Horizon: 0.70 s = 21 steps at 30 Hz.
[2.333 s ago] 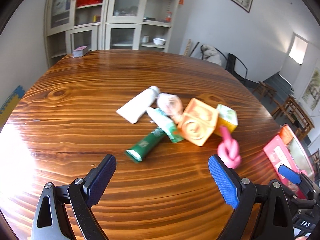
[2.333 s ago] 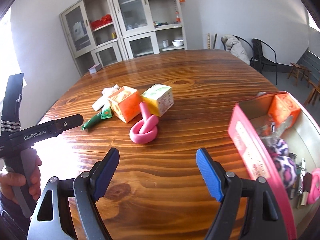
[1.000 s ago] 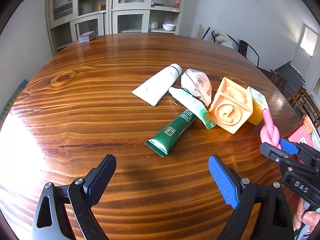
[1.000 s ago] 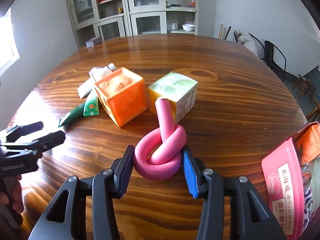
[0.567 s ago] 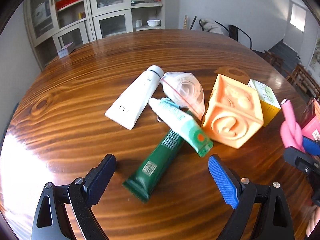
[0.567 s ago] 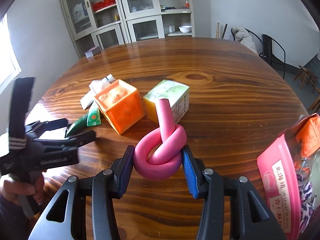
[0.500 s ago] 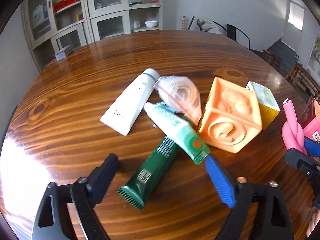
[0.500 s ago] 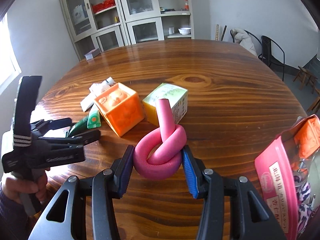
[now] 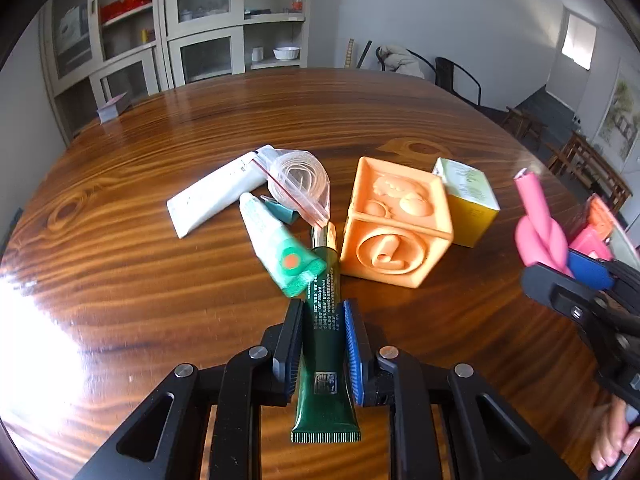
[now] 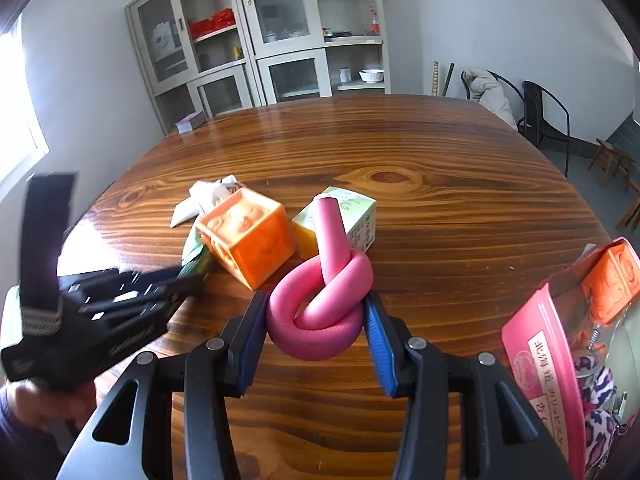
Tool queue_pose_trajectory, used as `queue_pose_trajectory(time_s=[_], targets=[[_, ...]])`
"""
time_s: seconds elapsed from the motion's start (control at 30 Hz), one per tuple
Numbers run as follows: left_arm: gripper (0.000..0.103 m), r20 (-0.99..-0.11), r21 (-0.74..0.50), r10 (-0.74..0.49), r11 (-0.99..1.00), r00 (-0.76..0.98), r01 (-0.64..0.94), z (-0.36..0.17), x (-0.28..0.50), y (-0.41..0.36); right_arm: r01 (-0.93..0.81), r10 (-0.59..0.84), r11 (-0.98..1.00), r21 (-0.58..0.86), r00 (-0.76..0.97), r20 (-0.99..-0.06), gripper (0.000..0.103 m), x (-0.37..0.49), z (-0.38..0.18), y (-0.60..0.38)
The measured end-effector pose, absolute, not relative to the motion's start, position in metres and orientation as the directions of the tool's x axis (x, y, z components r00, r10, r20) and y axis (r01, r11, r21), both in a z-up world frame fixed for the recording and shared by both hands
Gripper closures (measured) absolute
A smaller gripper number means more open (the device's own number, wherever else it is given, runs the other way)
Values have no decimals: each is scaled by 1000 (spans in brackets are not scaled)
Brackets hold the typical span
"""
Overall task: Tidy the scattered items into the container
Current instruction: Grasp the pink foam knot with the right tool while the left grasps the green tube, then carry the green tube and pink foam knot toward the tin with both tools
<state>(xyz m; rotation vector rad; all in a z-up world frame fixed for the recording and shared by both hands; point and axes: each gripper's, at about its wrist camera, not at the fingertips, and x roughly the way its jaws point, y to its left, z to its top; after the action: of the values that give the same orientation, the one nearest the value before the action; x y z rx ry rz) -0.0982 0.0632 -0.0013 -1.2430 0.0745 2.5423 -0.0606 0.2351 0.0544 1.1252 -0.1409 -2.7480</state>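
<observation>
Scattered items are shown on a round wooden table, listed from left to right in the left wrist view. A white tube is laid at the far left, with a clear zip bag just beside its cap end. A light green tube is crossed over a dark green tube, whose body is clamped between the closed pads of the left gripper, its crimped end pointing toward the camera. An orange embossed cube is seen next, touching a yellow-and-green carton behind it. At the right, a knotted pink foam tube is gripped firmly by the right gripper and held above the tabletop. A pink-rimmed container is placed at the far right edge, already holding an orange block and a spotted fabric piece.
</observation>
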Motion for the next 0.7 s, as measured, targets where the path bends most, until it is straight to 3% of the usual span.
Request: queue_pose_trajectory(time_s=[0.3, 0.7], targets=[[82, -729, -160, 303, -947, -613, -279, 23, -55, 56, 124, -212, -976, 178, -717, -664, 52, -55, 61, 241], [81, -759, -113, 232, -967, -609, -228, 4, -61, 64, 115, -205, -977, 177, -717, -666, 52, -53, 59, 243]])
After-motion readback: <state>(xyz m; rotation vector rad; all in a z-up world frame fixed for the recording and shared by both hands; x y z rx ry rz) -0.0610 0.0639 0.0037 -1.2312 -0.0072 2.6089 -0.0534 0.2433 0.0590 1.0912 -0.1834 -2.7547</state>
